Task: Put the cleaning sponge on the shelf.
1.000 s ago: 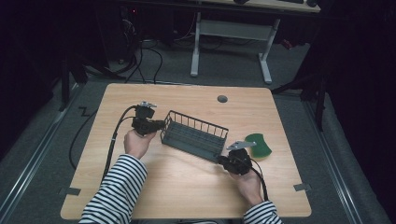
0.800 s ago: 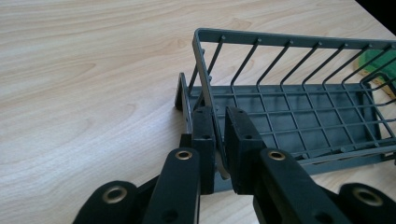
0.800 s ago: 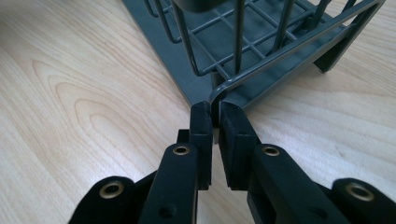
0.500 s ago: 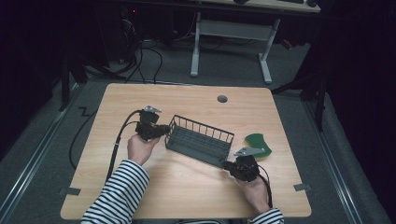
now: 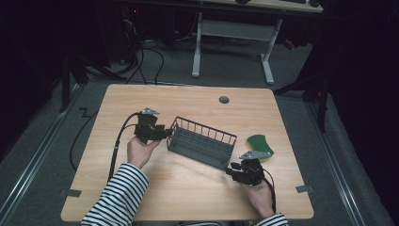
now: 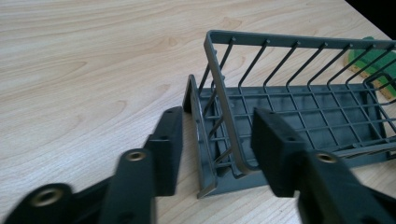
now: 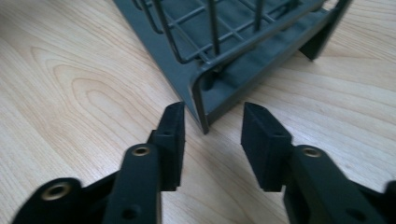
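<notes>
rack: a dark grey wire dish rack (image 5: 202, 142) sits on the wooden surface (image 5: 188, 197) about mid-way across, set at a slant with its long side running from upper left to lower right in the high view
left hand-held gripper: left hand-held gripper (image 5: 162, 133) is at the rack's left end – jaws have just been opening and now stand apart, straddling the end wall and top rail without pressing on them; in the left gripper view (image 6: 215, 144) you can see a gap on both sides
right hand-held gripper: right hand-held gripper (image 5: 231, 172) is down at the rack's near right corner – jaws have just been opening too, now spread; the right gripper view (image 7: 212, 127) shows the corner of the base just ahead of the tips, not between the pads and not touched
hands: striped sleeve (image 5: 117, 200) on the left arm, hand wrapped around the gripper body
other stuff: a green flat piece (image 5: 260, 144) lies on the surface just past the rack's right end, close to it; can't tell what it is
cables: a black cable (image 5: 120, 141) trails off the left hand-held gripper toward the surface's left edge
</notes>
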The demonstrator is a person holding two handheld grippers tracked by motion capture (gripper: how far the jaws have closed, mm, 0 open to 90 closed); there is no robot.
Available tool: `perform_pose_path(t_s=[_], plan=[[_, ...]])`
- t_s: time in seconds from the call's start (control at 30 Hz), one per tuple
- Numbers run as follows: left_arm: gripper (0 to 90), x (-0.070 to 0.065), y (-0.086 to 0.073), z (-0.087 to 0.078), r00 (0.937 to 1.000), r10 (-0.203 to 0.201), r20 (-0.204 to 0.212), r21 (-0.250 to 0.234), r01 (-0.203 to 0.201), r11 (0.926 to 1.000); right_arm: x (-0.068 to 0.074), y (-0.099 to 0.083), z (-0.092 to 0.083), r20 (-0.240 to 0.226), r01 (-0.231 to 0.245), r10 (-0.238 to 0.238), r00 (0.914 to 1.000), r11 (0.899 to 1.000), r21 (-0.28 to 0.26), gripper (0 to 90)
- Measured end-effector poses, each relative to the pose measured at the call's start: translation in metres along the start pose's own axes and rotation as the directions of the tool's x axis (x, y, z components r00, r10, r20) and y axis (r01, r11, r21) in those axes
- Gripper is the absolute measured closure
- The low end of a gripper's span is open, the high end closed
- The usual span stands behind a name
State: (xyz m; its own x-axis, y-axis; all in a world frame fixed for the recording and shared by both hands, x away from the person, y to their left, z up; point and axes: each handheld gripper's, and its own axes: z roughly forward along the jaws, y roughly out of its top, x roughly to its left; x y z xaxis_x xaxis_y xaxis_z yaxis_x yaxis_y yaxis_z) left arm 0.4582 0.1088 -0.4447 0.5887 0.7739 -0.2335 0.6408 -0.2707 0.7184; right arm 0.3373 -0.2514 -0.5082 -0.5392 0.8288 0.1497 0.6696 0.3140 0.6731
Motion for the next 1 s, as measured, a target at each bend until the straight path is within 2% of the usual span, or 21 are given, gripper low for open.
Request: perform_pose_path(t_s=[0.07,0.17,0.27,0.43,0.53,0.7,0.73,0.77,0.8,0.83,0.9,1.0], plan=[[43.9,0.000,-0.001,-0.006,0.9998,0.016,-0.008,-0.018,-0.016,0.9997,-0.001,-0.003,-0.002,0.014,-0.003,0.003,0.9999,1.000,0.004,54.5],[39.6,-0.001,-0.001,-0.013,0.9995,0.029,-0.014,-0.038,-0.030,0.9988,-0.002,-0.005,-0.005,0.031,0.010,-0.010,0.9995,1.000,-0.006,50.2],[37.1,-0.002,-0.004,-0.019,0.9994,0.030,-0.014,-0.061,-0.031,0.9976,-0.006,-0.009,-0.010,0.051,0.010,-0.009,0.9986,1.000,-0.027,48.4],[35.4,0.001,-0.013,-0.029,0.9987,0.041,-0.031,-0.071,-0.043,0.9966,-0.013,-0.014,-0.021,0.091,-0.011,0.016,0.9958,0.998,-0.059,47.6],[35.1,0.004,-0.022,-0.037,0.9975,0.047,-0.052,-0.075,-0.051,0.9959,-0.018,-0.014,-0.027,0.113,-0.013,0.021,0.9934,0.997,-0.078,46.4],[35.0,0.009,-0.040,-0.047,0.9978,0.029,-0.060,-0.096,-0.035,0.9948,-0.025,-0.011,-0.034,0.139,-0.024,0.037,0.9896,0.995,-0.097,44.9],[35.9,0.009,-0.049,-0.049,0.9966,0.030,-0.077,-0.105,-0.038,0.9938,-0.029,-0.009,-0.035,0.151,-0.027,0.042,0.9876,0.994,-0.102,44.9],[36.1,0.009,-0.049,-0.049,0.9966,0.030,-0.077,-0.105,-0.038,0.9938,-0.030,-0.008,-0.036,0.156,-0.026,0.042,0.9869,0.995,-0.100,44.5],[36.3,0.009,-0.057,-0.051,0.9952,0.034,-0.092,-0.101,-0.043,0.9939,-0.032,-0.007,-0.037,0.164,-0.024,0.040,0.9856,0.995,-0.099,44.3],[36.3,0.009,-0.057,-0.051,0.9952,0.034,-0.092,-0.101,-0.043,0.9939,-0.034,-0.005,-0.038,0.173,-0.025,0.042,0.9841,0.995,-0.099,44.2],[36.2,0.010,-0.070,-0.051,0.9944,0.030,-0.101,-0.093,-0.040,0.9949,-0.037,-0.002,-0.041,0.186,-0.029,0.048,0.9813,0.994,-0.103,43.8],[36.0,0.010,-0.079,-0.051,0.9938,0.025,-0.108,-0.084,-0.034,0.9959,-0.042,0.001,-0.044,0.206,-0.029,0.051,0.9773,0.993,-0.111,43.3]])
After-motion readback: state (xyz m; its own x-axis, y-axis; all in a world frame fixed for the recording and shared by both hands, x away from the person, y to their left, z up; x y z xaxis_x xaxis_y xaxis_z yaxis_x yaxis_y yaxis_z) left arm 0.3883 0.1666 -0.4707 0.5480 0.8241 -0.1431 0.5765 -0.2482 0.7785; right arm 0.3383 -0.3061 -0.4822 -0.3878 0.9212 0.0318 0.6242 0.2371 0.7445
